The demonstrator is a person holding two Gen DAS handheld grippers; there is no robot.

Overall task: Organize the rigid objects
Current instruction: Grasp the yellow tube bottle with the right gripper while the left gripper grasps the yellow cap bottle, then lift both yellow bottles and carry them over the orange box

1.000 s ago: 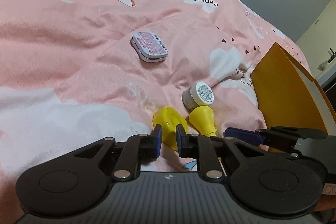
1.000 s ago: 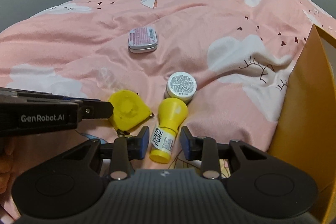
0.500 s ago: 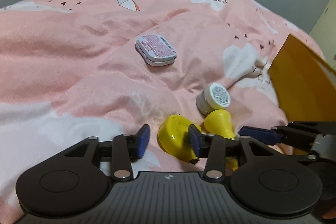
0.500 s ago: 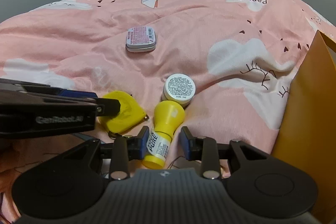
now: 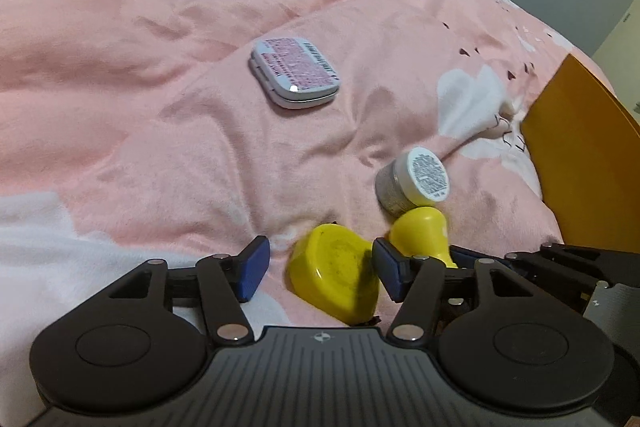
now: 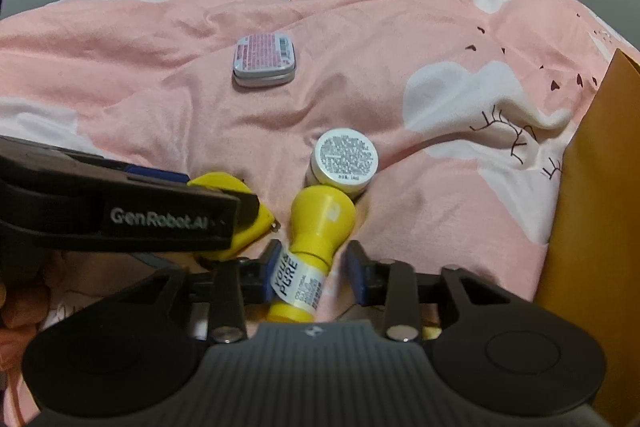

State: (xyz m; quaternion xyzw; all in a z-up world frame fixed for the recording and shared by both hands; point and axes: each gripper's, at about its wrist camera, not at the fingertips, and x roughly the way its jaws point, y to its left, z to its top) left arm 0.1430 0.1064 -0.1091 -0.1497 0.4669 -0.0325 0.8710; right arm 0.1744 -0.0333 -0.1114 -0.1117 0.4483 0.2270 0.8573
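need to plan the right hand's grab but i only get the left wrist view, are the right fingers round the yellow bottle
observer: yes, the bottle lies between the right gripper's fingers, cap pointing away, with a gap at one pad
operator: any label on it
observer: a white label on its body, reading PURE
operator: is my left gripper in its way
observer: the left gripper has just been opening, with the tape measure between its fingers; in the right view its near finger lies over the tape measure, and a gap shows between it and the cap
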